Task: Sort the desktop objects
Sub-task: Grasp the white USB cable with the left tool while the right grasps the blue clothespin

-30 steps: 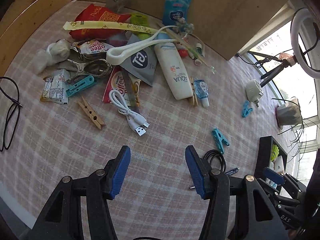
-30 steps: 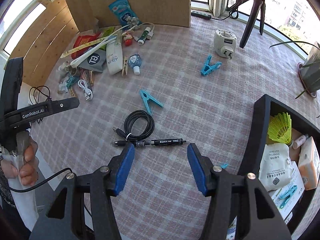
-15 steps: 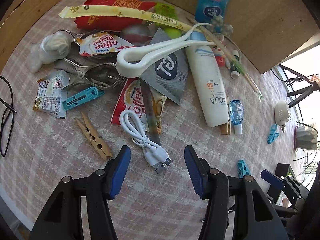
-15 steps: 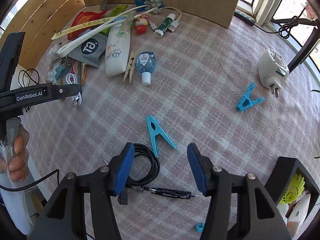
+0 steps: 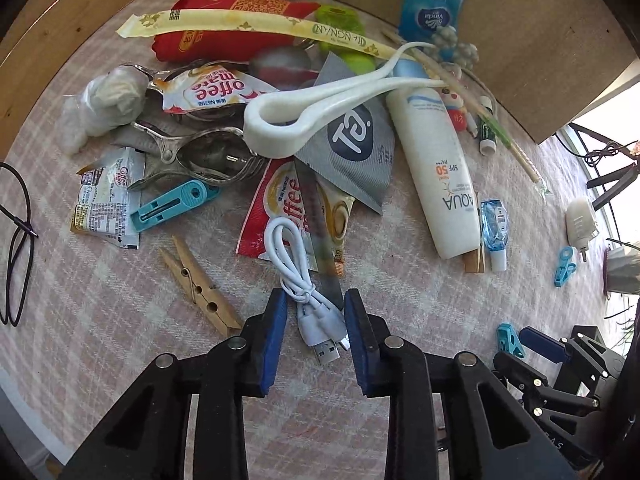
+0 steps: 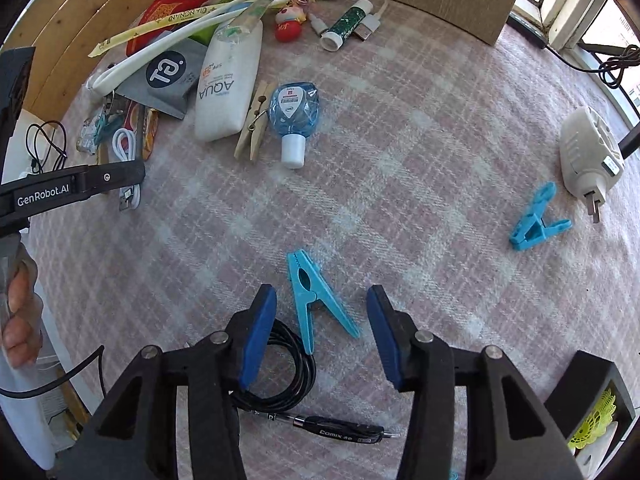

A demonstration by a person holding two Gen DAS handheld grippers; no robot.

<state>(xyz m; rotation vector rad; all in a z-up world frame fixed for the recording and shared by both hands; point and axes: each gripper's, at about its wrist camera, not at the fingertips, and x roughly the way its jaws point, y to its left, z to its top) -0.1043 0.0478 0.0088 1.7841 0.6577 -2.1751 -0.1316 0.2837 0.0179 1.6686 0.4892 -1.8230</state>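
Note:
A coiled white USB cable (image 5: 294, 276) lies on the pink checked cloth at the near edge of a pile of clutter. My left gripper (image 5: 315, 300) points down over its plug end; the jaws are closing with the cable between them, and a gap still shows beside the left pad. A turquoise clothespin (image 6: 312, 296) lies flat in the right wrist view. My right gripper (image 6: 320, 296) straddles it, jaws closing, pads clear of the clothespin on both sides. A person's hand (image 6: 20, 320) holds the left gripper's handle at that view's left edge.
Near the cable lie a wooden clothespin (image 5: 200, 284), coffee sachets (image 5: 288, 208), a white sunscreen tube (image 5: 436, 172) and metal tongs (image 5: 192, 156). A black cable coil (image 6: 280, 368) and a pen (image 6: 340, 432) lie by the right gripper. A black bin (image 6: 588, 380) stands at the right.
Both grippers sank toward the cloth and their jaws narrowed. The left came down around the white cable's plug end; the right moved from over the black coil and pen to the turquoise clothespin.

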